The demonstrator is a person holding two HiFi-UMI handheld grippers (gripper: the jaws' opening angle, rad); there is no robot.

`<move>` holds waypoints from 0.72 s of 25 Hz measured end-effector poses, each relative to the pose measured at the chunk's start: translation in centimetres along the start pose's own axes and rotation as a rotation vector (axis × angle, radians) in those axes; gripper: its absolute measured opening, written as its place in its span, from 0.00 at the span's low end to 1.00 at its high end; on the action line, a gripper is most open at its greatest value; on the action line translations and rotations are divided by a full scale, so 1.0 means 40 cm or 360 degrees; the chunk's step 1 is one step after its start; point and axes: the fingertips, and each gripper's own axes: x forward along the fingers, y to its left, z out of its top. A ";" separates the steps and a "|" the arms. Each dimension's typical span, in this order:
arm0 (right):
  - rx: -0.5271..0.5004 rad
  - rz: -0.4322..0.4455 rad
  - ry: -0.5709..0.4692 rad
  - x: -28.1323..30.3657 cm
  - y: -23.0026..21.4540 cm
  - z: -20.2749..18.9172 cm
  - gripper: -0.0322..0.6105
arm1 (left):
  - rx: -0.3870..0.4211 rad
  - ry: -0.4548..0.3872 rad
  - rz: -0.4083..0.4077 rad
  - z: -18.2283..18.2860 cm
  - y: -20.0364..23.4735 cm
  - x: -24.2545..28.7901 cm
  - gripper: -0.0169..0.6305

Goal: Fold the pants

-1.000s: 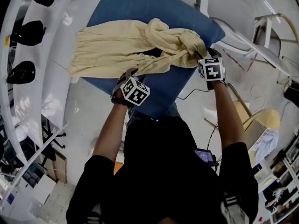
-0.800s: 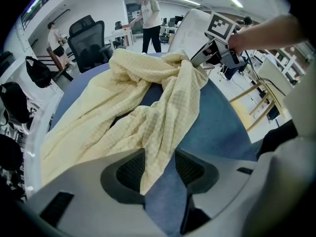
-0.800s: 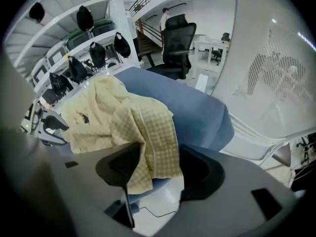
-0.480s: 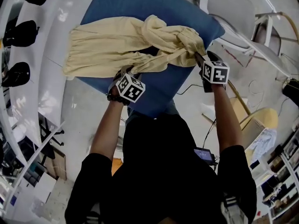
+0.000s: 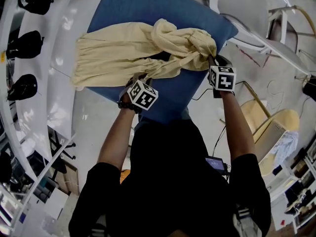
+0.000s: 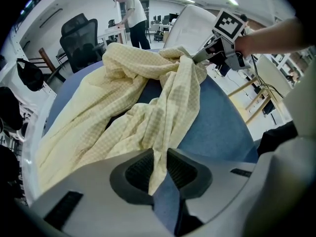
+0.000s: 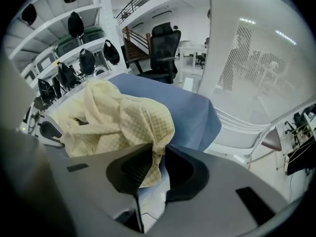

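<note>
Head view: pale yellow pants (image 5: 123,53) lay twisted on the blue counter (image 5: 143,9), upper centre. Left gripper view: the left hand-held gripper (image 6: 158,169) had just clenched on their thin checked hem. Right gripper view: the right hand-held gripper (image 7: 155,169) had just pinched their soft bunched cloth. Drawing the two apart slowly should untwist them.

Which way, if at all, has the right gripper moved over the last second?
No: the right gripper stays by the table's right corner; its jaws have just closed on the pants.
</note>
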 end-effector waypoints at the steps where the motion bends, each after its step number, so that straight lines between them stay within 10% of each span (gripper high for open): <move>1: -0.0015 -0.0013 -0.0011 -0.007 0.000 0.001 0.17 | 0.0008 -0.0002 0.0003 0.000 0.000 -0.001 0.16; 18: 0.0082 -0.0313 0.0022 -0.206 -0.149 -0.170 0.13 | 0.0164 -0.0021 0.0063 -0.006 -0.052 -0.063 0.11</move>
